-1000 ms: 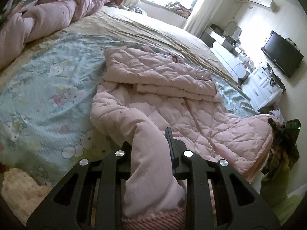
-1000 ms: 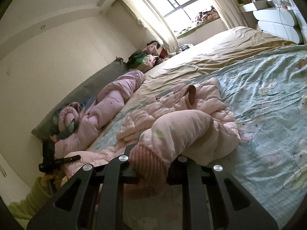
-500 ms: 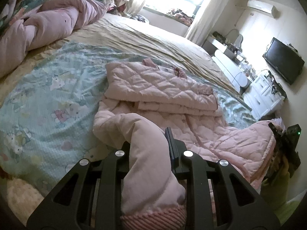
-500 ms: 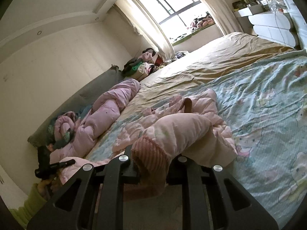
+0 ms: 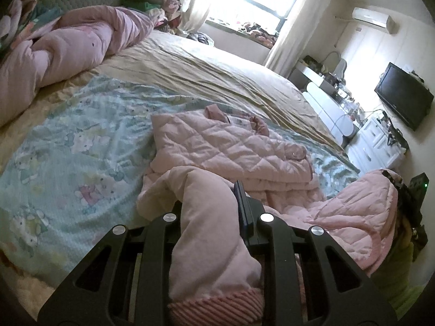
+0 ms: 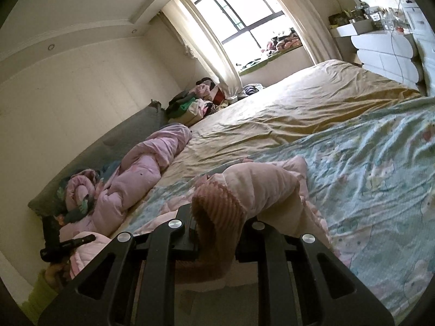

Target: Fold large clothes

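Observation:
A pink quilted jacket (image 5: 231,146) lies partly folded on the blue patterned bedspread (image 5: 68,157). My left gripper (image 5: 209,198) is shut on one sleeve (image 5: 209,231), whose ribbed cuff hangs at the bottom of the left wrist view. My right gripper (image 6: 217,217) is shut on the other sleeve (image 6: 261,187) just behind its ribbed cuff (image 6: 217,203). Both sleeves are lifted off the bed. In the left wrist view the right gripper (image 5: 407,195) appears at the right edge, holding pink fabric. In the right wrist view the left gripper (image 6: 62,241) shows at the lower left.
A rolled pink duvet (image 5: 68,46) lies along the grey headboard (image 6: 89,157). Clothes are heaped (image 6: 195,103) near the window. A tan sheet (image 6: 299,103) covers the far half of the bed. White drawers (image 5: 375,144) and a television (image 5: 405,97) stand beyond the bed's right side.
Both grippers have risen and pulled back with the sleeves still held, so the jacket sits lower and farther away in each view. The sleeves are drawn up more from the bed.

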Available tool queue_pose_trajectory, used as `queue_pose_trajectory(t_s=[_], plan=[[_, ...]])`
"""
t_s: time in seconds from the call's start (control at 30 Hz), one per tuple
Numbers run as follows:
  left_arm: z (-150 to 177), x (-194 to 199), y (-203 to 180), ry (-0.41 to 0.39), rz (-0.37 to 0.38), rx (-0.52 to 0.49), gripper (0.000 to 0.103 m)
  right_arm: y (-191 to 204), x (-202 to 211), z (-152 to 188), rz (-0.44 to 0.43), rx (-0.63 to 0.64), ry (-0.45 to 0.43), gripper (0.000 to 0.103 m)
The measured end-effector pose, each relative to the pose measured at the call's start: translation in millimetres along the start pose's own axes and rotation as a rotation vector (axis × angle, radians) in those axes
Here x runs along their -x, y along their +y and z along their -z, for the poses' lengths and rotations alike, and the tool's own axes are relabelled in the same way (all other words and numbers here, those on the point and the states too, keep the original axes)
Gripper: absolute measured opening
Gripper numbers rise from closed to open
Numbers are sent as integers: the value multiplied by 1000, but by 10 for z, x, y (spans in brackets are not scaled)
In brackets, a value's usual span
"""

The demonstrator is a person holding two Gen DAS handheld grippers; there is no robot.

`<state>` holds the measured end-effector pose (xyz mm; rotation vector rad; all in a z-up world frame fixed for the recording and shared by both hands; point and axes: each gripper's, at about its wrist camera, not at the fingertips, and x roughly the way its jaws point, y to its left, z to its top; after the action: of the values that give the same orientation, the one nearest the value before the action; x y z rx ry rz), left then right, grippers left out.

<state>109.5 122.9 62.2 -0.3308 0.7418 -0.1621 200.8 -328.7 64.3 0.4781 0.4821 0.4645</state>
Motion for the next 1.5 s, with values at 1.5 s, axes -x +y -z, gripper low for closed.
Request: queue_pose_trajectory(t_s=[1.5], plan=[[-1031, -1166, 567, -23, -80, 105, 18, -365, -1786, -842, 220, -49, -16, 16]])
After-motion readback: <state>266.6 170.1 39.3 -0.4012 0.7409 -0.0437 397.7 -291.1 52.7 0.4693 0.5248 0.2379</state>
